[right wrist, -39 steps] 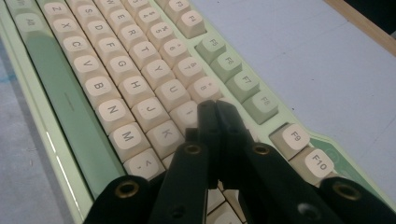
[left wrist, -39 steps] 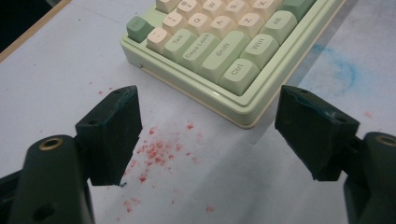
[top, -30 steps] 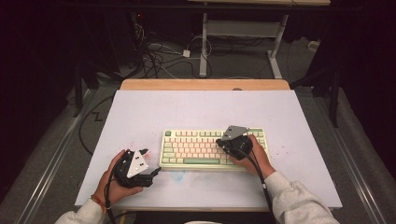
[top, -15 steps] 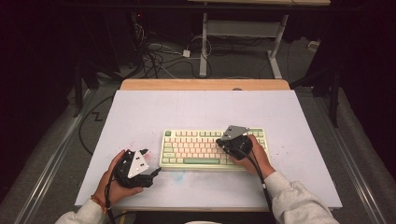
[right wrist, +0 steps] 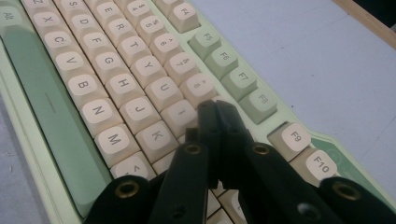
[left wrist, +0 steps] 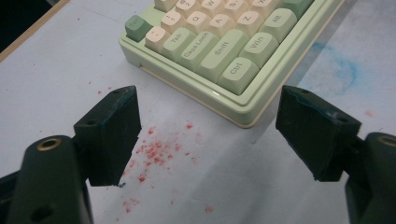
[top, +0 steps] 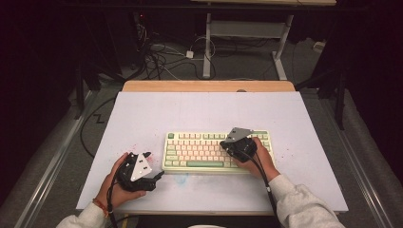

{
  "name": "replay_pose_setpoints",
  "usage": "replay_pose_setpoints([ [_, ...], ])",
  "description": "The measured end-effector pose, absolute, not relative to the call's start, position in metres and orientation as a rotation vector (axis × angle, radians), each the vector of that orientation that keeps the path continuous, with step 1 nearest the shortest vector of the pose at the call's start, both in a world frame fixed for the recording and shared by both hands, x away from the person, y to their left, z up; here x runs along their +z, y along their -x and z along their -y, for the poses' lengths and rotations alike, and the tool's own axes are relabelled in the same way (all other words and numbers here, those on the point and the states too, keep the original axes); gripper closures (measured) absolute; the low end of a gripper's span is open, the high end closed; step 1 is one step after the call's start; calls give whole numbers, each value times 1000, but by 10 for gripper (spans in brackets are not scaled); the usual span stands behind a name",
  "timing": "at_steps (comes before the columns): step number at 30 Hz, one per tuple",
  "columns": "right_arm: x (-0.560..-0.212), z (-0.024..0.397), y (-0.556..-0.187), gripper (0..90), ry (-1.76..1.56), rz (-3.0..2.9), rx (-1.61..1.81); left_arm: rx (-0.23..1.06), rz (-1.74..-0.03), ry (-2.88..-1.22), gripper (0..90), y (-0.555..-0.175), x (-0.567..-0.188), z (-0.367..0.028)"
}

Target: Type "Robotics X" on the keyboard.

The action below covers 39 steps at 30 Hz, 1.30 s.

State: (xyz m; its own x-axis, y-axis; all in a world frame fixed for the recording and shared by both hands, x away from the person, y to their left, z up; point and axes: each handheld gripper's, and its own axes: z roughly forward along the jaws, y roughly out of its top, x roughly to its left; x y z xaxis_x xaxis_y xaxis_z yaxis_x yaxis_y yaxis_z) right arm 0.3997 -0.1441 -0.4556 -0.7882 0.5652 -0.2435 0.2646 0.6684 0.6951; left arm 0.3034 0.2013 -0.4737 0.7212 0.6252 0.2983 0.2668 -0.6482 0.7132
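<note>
Nothing is changing from a moment ago: both hands are staying right where they were. Nearest the person, the left gripper (top: 153, 166) is resting on the white table top (top: 209, 111) with its jaws spread wide and nothing between them, just beside the near left corner of the pale green plastic keyboard with cream keys (top: 199, 152) and over some small red specks (left wrist: 156, 154). A little farther on, the right gripper (right wrist: 215, 112) is sitting clenched tight, jaws pressed together with nothing in them, its tip pointing down at the cream keys in the keyboard's right half, near the middle of the table.
</note>
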Motion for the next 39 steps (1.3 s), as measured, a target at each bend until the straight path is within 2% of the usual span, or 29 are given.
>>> replay_pose_setpoints([
  [26, -450, 149, -397, 885, -653, -2400, 967, 700, -691, -2276, 217, -304, -474, -203],
  [33, -443, 153, -394, 833, -658, -2374, 1015, 685, -712, -2283, 221, -307, -475, -202],
  [37, -439, 156, -392, 769, -653, -2349, 1059, 684, -726, -2281, 224, -307, -475, -203],
  [39, -437, 158, -390, 709, -647, -2335, 1081, 684, -734, -2278, 225, -307, -475, -205],
])
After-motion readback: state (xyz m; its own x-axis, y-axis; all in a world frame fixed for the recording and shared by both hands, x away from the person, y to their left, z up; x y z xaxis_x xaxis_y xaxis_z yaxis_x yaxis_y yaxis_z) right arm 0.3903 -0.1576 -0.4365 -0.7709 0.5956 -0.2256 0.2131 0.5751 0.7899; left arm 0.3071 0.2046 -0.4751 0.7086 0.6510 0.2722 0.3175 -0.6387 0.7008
